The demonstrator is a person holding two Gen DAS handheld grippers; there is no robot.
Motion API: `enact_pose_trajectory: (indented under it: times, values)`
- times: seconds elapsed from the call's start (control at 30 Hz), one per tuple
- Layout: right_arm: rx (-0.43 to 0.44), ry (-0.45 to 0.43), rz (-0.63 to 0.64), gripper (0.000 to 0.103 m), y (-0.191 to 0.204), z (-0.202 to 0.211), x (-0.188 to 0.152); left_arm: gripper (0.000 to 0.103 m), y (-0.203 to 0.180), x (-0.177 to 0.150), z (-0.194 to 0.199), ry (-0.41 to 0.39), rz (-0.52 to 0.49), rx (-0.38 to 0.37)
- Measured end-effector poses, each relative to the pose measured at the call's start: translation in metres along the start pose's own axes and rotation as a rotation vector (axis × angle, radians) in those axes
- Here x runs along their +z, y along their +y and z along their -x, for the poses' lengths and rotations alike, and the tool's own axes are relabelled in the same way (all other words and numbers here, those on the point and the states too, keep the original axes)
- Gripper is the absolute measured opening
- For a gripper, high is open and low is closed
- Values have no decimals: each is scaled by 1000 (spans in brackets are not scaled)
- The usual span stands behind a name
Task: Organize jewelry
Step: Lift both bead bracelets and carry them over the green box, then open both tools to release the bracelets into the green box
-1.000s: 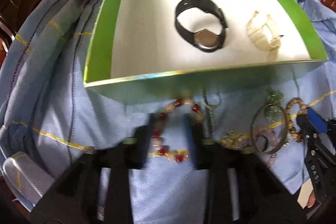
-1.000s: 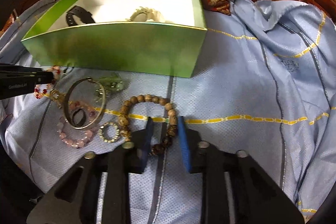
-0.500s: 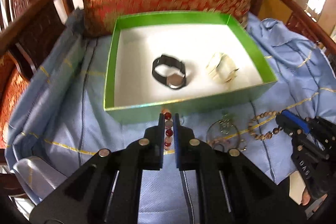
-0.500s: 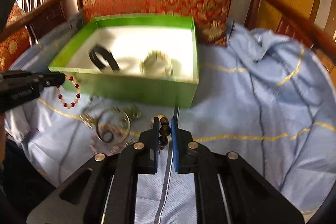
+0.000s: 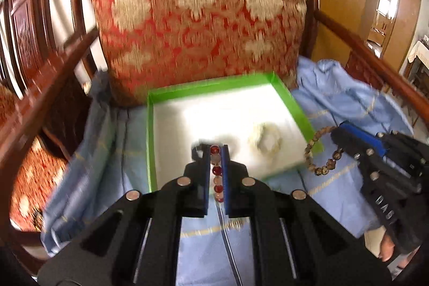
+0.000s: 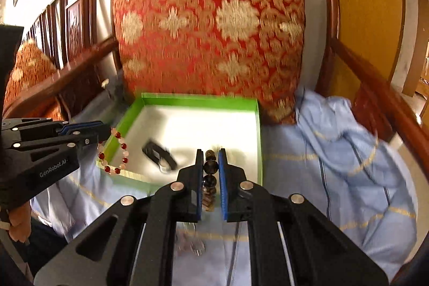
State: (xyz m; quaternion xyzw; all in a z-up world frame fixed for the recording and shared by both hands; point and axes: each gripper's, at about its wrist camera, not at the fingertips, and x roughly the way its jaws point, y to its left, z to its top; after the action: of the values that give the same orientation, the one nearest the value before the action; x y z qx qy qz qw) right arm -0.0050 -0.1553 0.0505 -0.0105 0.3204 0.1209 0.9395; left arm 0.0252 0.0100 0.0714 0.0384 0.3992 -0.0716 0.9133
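My left gripper [image 5: 216, 149] is shut on a red and pale bead bracelet [image 5: 216, 171], held in the air above the near edge of a green box with a white floor [image 5: 158, 109]. In the right wrist view the bracelet [image 6: 114, 154] hangs from the left gripper [image 6: 106, 132] over the box's left wall [image 6: 126, 117]. My right gripper [image 6: 211, 153] is shut on a brown wooden bead bracelet [image 6: 209, 168], which dangles by the box's right corner in the left wrist view [image 5: 320, 152]. A black watch [image 6: 159, 156] and a cream bracelet [image 5: 264, 138] lie in the box.
The box sits on a light blue cloth [image 6: 335, 152] spread over a wooden chair seat. A red and gold cushion [image 5: 198, 15] stands right behind the box. Wooden armrests [image 5: 370, 58] run along both sides. More jewelry [image 6: 191, 245] lies on the cloth below my right gripper.
Both grippers closed on their bracelets on the cloth, then lifted them up and over toward the box. The view has pulled back and up, with motion blur.
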Motion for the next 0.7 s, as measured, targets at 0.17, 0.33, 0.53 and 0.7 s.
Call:
enact_pose_trajectory:
  times: [0.17,0.33,0.53,0.7]
  values:
    - [4,6,-27,11,-2,-30,22,8,4,35,-22,-41,16,-35]
    - [-20,79,-23,11,-4,-71,20,8,3,35,-72,52,5,6]
    - [-25,167,-26,11,-3,-112,3,8,11,28,-109,140,9,69]
    - [-55,197,-29,33,-4,-119,-4,9,6,18,-119,179,-20,80]
